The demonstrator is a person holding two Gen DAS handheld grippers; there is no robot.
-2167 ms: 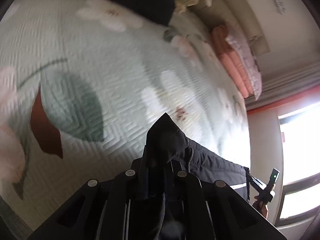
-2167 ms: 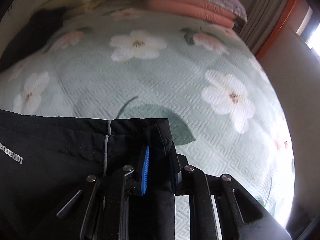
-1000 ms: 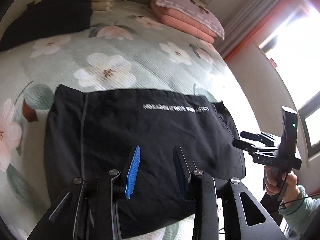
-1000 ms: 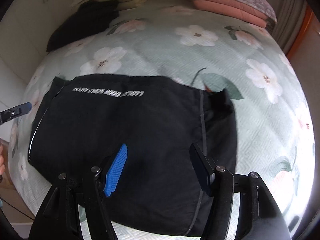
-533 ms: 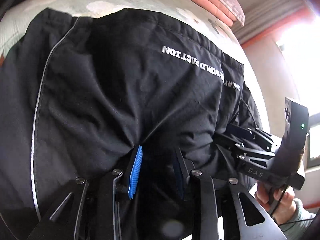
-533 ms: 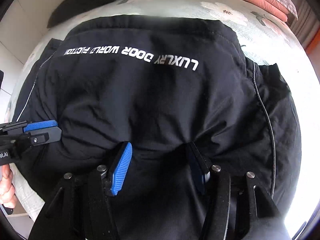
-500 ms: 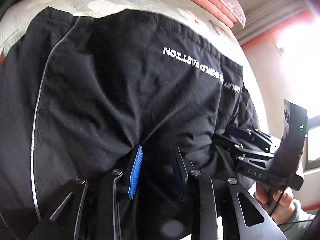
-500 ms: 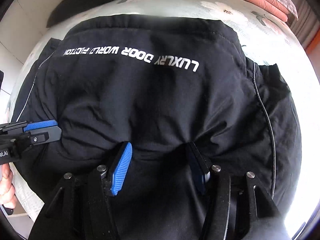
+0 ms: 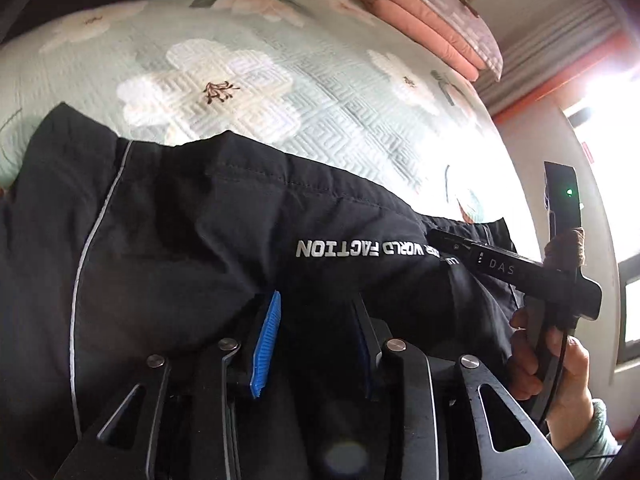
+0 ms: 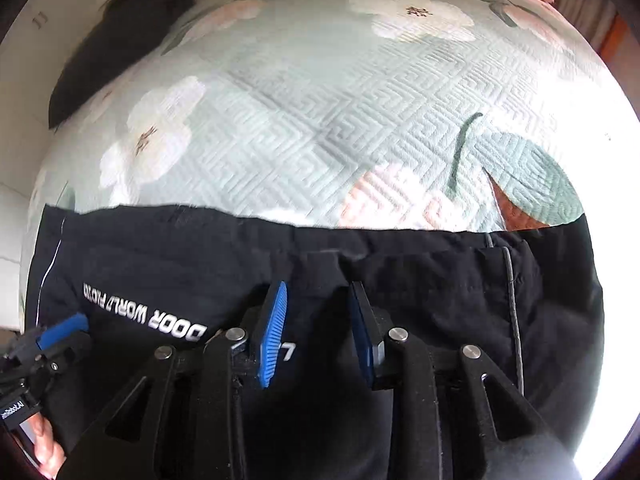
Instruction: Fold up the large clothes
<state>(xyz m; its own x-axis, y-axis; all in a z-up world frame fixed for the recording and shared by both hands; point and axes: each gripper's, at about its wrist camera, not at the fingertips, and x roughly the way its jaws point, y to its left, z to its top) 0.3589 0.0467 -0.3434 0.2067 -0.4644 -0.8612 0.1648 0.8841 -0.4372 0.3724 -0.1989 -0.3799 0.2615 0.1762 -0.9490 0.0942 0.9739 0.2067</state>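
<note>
Both grippers' fingers, left [image 9: 316,320] and right [image 10: 316,308] just closing, seemingly pinch the black jacket's [image 9: 180,248] near edge; bedspread [image 10: 320,120] beyond lies open

I see one black garment [image 9: 168,240], a large piece of thin, slightly shiny woven cloth, filling the lower half of both wrist frames. It lies on the bed, doubled over, with its straight upper edge running across mid-frame in the right view [image 10: 320,256]. White block lettering reads upside down: "WORLD FACTION" at centre right in the left view, "DOOR WORLD" at lower left in the right view. A thin grey piping line curves down the left side. The cloth is creased and bunched near the bottom centre.
</note>
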